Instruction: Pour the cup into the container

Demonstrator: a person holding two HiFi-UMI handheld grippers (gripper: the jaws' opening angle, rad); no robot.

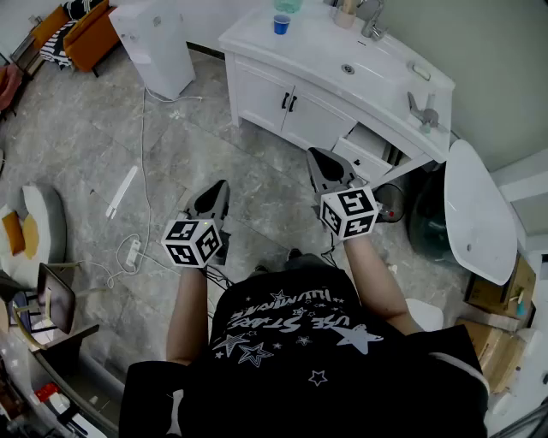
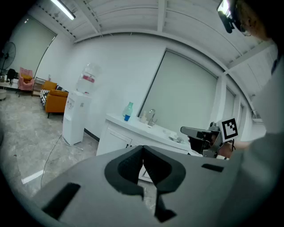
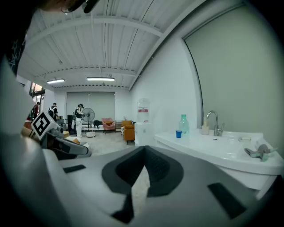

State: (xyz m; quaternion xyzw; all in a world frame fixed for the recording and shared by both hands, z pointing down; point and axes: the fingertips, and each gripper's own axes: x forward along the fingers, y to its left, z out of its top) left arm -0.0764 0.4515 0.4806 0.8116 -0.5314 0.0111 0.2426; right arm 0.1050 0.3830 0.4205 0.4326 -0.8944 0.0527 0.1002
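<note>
At the very start, by the look of it: no grasp, no lift, no pour. On the white tabletop [image 1: 317,53], at its far end near the tap [image 1: 372,21], the small blue cup [image 1: 282,24], upright, just beside a pale green bottle [image 1: 288,5], probably the container. Well apart from both, over the floor [image 1: 171,145]: left hand-held gripper [image 1: 214,197], closed and empty; right hand-held gripper [image 1: 324,168], likewise closed on nothing. Left to do: approach, open, take the cup, tip it into the container.
</note>
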